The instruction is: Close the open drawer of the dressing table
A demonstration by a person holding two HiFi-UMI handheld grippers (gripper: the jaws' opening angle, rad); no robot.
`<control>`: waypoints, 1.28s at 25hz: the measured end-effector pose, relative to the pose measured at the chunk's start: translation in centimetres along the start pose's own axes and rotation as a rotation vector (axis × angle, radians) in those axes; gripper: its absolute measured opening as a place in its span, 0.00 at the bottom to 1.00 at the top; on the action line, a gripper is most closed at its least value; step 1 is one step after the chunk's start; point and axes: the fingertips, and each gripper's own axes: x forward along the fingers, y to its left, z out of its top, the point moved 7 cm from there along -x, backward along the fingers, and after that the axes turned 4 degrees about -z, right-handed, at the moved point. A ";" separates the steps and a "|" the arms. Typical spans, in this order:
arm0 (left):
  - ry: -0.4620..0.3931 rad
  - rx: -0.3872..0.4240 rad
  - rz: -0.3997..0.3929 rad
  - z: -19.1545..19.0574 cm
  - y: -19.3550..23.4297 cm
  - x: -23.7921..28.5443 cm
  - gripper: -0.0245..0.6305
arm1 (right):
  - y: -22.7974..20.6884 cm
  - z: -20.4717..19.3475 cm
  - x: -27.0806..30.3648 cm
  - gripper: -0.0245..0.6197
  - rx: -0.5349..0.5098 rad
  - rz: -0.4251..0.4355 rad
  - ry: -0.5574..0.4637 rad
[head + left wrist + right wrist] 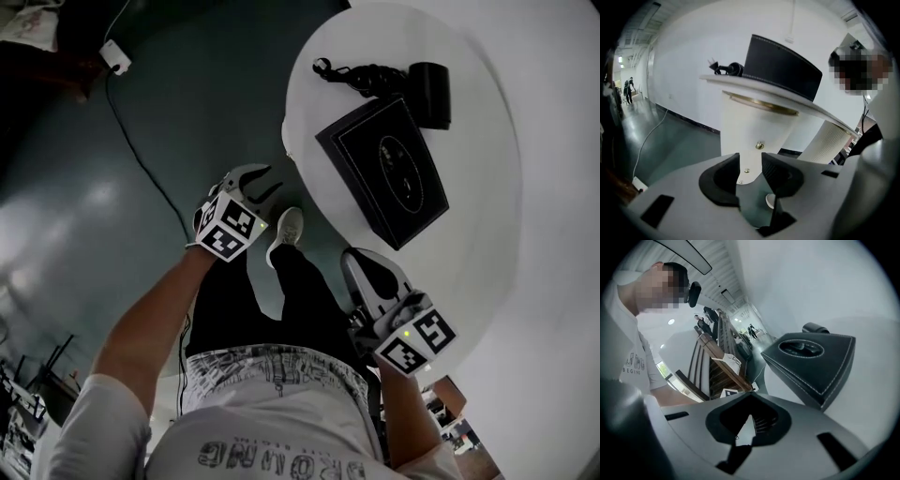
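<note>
Dressing table [487,253] top: smooth, white, matt. Knob [760,146] and trim strip [764,104]: brass-coloured metal, shiny. Box [384,169]: black, leather-look, pale stitching along edges. Floor [84,187]: grey-green, glossy, reflections seen. Left gripper [750,157]: shell of matt grey plastic, pads black and ribbed.

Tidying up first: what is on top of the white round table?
On the tabletop: a black stitched box, a smaller black case and a black cable. The box's contents are hidden.

Head view steeply downward; both gripper views low, close by the dressing table [487,281], black box [382,171] in all three.
</note>
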 end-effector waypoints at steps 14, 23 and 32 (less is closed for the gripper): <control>-0.186 0.060 0.125 11.1 -2.8 -13.4 0.26 | 3.8 5.8 -1.2 0.05 -0.097 0.054 -0.118; -0.358 0.111 0.184 18.6 -4.0 -19.1 0.26 | 5.5 9.7 -2.3 0.05 -0.169 0.082 -0.226; -0.471 0.159 0.226 24.0 -6.1 -23.4 0.25 | 8.3 12.4 -3.2 0.05 -0.219 0.137 -0.312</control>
